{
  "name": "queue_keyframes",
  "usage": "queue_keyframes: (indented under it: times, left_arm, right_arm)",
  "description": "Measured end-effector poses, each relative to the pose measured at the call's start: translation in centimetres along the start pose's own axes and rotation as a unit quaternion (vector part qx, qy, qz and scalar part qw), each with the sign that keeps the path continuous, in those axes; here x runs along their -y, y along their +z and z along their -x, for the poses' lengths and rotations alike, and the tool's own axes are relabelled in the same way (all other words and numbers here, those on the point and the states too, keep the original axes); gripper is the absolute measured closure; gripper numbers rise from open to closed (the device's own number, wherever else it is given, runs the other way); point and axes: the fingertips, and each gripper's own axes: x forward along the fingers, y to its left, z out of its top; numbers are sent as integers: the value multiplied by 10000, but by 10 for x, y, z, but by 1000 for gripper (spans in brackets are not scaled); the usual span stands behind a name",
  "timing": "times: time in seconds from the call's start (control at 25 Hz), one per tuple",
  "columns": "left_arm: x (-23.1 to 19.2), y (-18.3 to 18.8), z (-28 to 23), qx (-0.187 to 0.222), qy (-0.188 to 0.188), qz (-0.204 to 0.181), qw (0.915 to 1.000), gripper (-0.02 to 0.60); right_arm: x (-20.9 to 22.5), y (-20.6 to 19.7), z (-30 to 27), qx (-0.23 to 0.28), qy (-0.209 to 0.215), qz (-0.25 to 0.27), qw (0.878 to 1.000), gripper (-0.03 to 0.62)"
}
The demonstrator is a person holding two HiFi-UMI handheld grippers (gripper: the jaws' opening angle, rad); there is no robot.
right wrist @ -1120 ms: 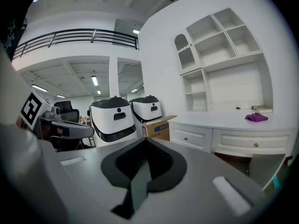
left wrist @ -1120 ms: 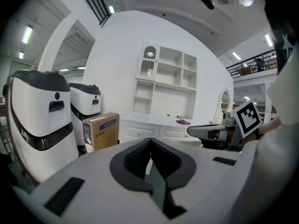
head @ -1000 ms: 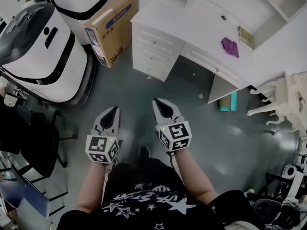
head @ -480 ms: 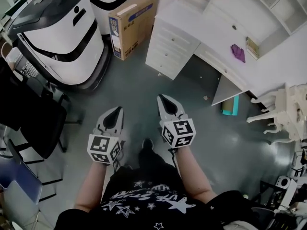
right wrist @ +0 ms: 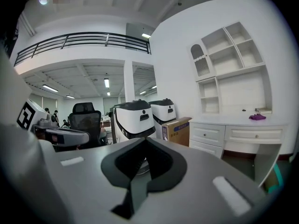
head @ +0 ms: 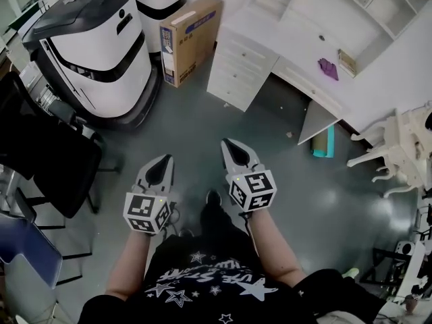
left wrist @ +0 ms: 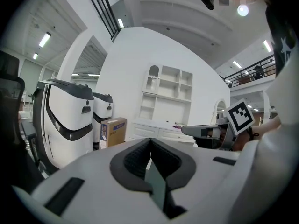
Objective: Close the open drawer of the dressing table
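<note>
The white dressing table [head: 297, 36] stands at the upper right of the head view, with a chest of drawers [head: 239, 69] on its left and a purple cloth [head: 328, 68] on its top. From this far I cannot tell which drawer is open. My left gripper [head: 162, 162] and right gripper [head: 229, 144] hover side by side over the grey floor, well short of the table, both shut and empty. The left gripper view shows my left gripper [left wrist: 149, 142] with jaws together. In the right gripper view, my right gripper [right wrist: 145, 142] points toward the drawers [right wrist: 208, 134].
Two white-and-black robots [head: 94, 52] and a cardboard box [head: 189, 39] stand left of the table. A black office chair [head: 54, 160] is at the left. A white ornate chair [head: 405, 147] is at the right. A teal object [head: 325, 144] lies beside the table's side panel [head: 316, 121].
The whole scene has slid right in the head view and the white robots show more fully. Both grippers travelled together, still shut, side by side.
</note>
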Motion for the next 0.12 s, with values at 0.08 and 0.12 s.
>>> queue_keyframes:
  times: [0.08, 0.12]
  left_arm:
    - [1, -11, 13, -6, -36, -9, 10000, 572]
    - [1, -16, 20, -8, -52, -8, 10000, 572]
  right_arm:
    - [-9, -13, 9, -41, -31, 0, 10000, 591]
    - [-14, -20, 14, -65, -45, 6, 10000, 591]
